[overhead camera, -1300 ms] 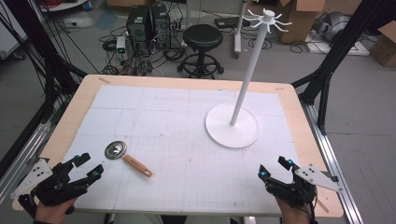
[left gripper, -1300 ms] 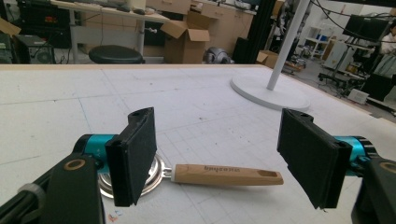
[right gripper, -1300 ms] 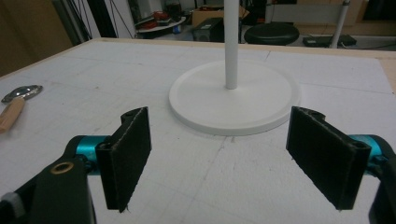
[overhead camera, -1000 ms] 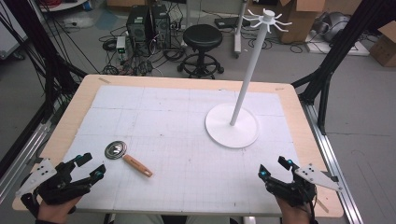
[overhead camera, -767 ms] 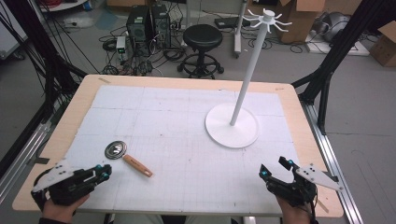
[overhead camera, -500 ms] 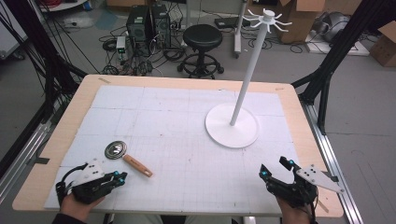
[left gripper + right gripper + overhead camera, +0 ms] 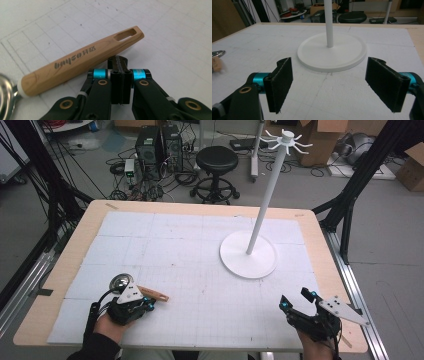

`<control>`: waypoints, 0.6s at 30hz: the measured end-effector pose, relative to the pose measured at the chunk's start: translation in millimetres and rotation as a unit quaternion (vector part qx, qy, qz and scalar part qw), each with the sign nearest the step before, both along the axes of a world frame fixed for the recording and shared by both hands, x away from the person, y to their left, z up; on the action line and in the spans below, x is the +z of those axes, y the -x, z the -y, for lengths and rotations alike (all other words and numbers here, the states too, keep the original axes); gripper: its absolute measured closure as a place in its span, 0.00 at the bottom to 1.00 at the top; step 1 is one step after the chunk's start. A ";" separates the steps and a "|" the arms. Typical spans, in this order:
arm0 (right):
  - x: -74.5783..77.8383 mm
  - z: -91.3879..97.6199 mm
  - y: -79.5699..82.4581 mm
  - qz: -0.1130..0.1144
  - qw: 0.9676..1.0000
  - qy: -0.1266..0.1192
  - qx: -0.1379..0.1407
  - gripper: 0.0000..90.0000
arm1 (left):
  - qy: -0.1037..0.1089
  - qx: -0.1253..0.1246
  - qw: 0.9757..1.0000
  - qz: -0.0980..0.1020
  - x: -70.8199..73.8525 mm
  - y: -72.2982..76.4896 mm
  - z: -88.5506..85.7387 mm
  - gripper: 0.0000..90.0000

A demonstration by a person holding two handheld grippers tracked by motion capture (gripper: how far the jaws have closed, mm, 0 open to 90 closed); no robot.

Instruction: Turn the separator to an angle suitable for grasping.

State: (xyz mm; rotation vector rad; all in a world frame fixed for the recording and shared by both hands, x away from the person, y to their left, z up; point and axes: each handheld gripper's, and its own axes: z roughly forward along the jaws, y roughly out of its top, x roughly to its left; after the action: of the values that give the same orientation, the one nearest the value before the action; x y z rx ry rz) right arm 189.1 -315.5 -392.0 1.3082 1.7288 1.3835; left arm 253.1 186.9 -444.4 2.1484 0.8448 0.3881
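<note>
A utensil with a round metal head (image 7: 120, 281) and a wooden handle (image 7: 154, 294) lies at the front left of the white mat. My left gripper (image 7: 148, 305) sits just on the near side of the handle. In the left gripper view its jaws are shut, pad against pad (image 7: 120, 61), with nothing between them, and the handle (image 7: 82, 60) lies right beyond the tips; whether they touch I cannot tell. At the front right my right gripper (image 7: 295, 299) stands open and empty (image 7: 334, 85), facing the white stand's base (image 7: 332, 53).
The white stand (image 7: 248, 256), a round base with a tall pole topped by pegs (image 7: 286, 139), occupies the right middle of the mat. The wooden table edge (image 7: 75, 255) frames the mat. A black stool (image 7: 217, 162) and cables sit on the floor beyond.
My left gripper has moved right and slightly forward to the utensil's handle, and its jaws have gone from open to shut on nothing. The right gripper has stayed put.
</note>
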 end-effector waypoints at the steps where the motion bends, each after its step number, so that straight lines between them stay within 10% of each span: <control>1: -0.2 0.3 -0.3 0.000 1.000 0.000 -0.001 0.23 | 0.002 0.003 1.000 0.000 0.2 -3.5 2.4 1.00; 11: -1.0 1.1 -0.6 -0.006 1.000 -0.003 -0.002 0.24 | 0.061 0.048 0.997 0.023 33.0 -27.4 -27.0 1.00; 18: -0.3 0.0 -0.5 -0.005 1.000 -0.001 -0.001 0.24 | 0.014 0.081 0.997 0.007 26.7 -61.3 -54.3 1.00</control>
State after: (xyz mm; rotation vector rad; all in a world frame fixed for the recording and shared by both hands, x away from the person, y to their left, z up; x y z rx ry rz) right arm 189.6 -315.5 -392.4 1.3194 1.7322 1.3801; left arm 314.4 241.2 -417.7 2.0544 1.0145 0.4706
